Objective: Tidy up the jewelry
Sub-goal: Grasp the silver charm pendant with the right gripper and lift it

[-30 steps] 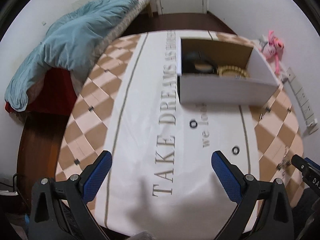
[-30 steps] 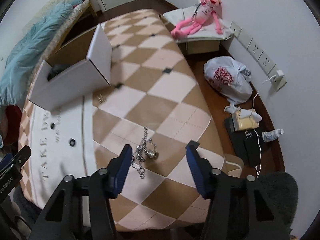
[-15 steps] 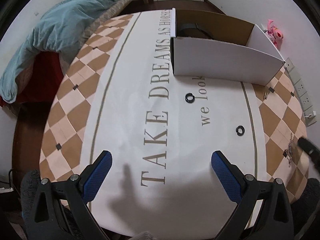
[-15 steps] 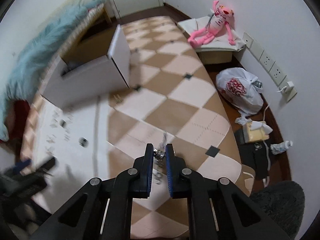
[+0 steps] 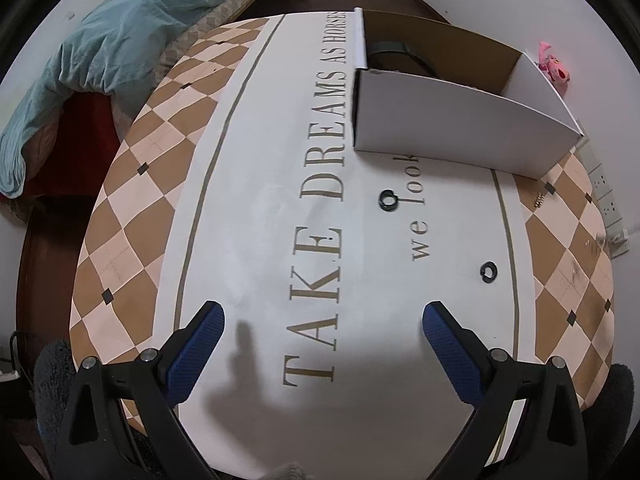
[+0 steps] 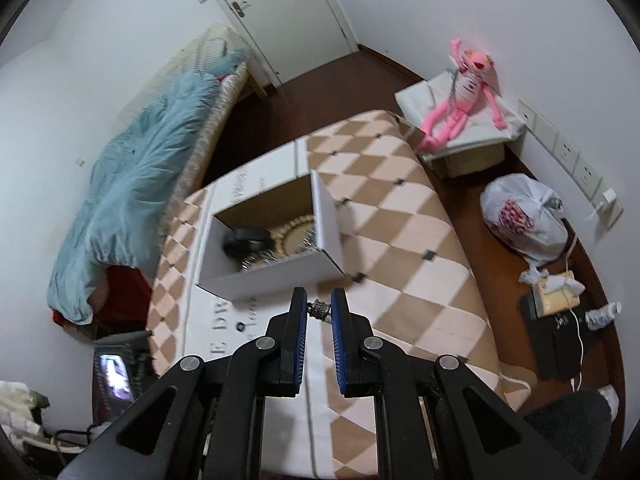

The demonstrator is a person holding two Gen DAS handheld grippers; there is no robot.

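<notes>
Chain (image 6: 319,309): silver, beaded section pinched between the pads of the right gripper (image 6: 319,307), jaws nearly closed on it; the rest hangs below, hidden from view. Held in the air above the table, just short of the box.

Box (image 6: 276,278): white card, brown inside, open top, standing on the cloth (image 5: 256,264). Contents: a pale beaded ring (image 6: 294,234), a dark band (image 6: 246,240), some silver pieces near the front wall.

Rings: two small dark ones loose on the cloth, one (image 5: 388,201) near the box, one (image 5: 489,271) nearer the left gripper. A small metallic item (image 5: 539,199) lies on the checked border; too small to name.

Left gripper (image 5: 323,330): jaws wide apart, holding nothing, low over the cloth's near end.

Step judged: carrying the chain to the box. Next move calls for bringing the right gripper over the box opening, high enough that the hanging length clears the front wall, then opening. Rings remain to be collected.
</notes>
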